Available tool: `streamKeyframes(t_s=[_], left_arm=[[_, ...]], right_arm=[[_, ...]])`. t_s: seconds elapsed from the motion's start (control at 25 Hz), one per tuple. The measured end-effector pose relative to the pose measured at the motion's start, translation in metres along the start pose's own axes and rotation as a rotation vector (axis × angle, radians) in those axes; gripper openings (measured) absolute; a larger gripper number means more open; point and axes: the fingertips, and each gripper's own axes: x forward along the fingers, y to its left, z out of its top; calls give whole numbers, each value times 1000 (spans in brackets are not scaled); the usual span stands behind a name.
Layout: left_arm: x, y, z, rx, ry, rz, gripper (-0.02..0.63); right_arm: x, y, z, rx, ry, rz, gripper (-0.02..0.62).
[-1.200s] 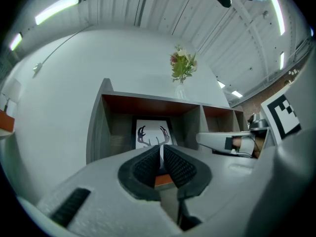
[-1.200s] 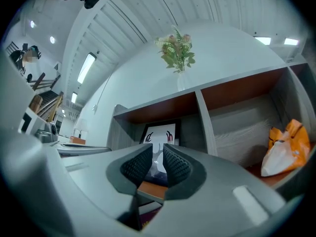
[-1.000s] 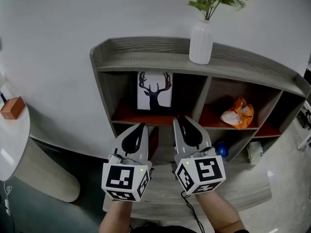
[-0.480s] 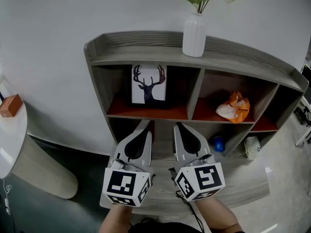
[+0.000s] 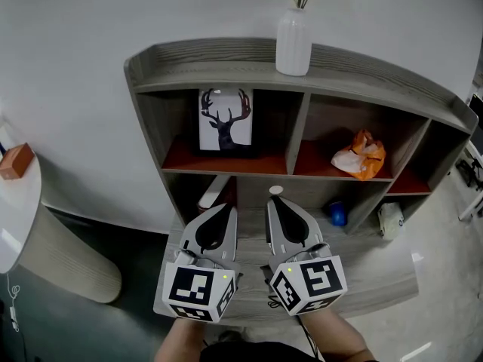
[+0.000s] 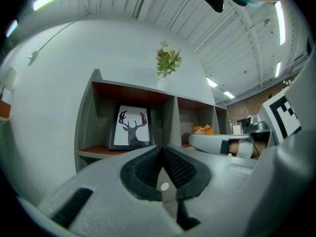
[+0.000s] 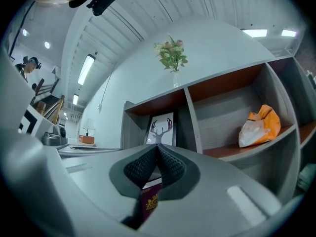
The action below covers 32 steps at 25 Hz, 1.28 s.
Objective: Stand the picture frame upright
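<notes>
Frame [image 5: 225, 121] upright on shelf [image 5: 187, 164]

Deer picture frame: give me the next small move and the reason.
Probably just draw both hands back a little and stop. The black-framed deer print already stands upright in the upper left compartment of the grey wooden shelf, and the left gripper and right gripper, both shut, sit below it, apart from it.
</notes>
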Motion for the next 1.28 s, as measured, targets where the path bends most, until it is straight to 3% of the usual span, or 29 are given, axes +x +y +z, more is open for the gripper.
streamKeyframes(t_s=[1.28], left_arm=[[-19,3,-36,-20,83,40,-5]], right_arm=[[-30,2,-51,26,133,-11,0]])
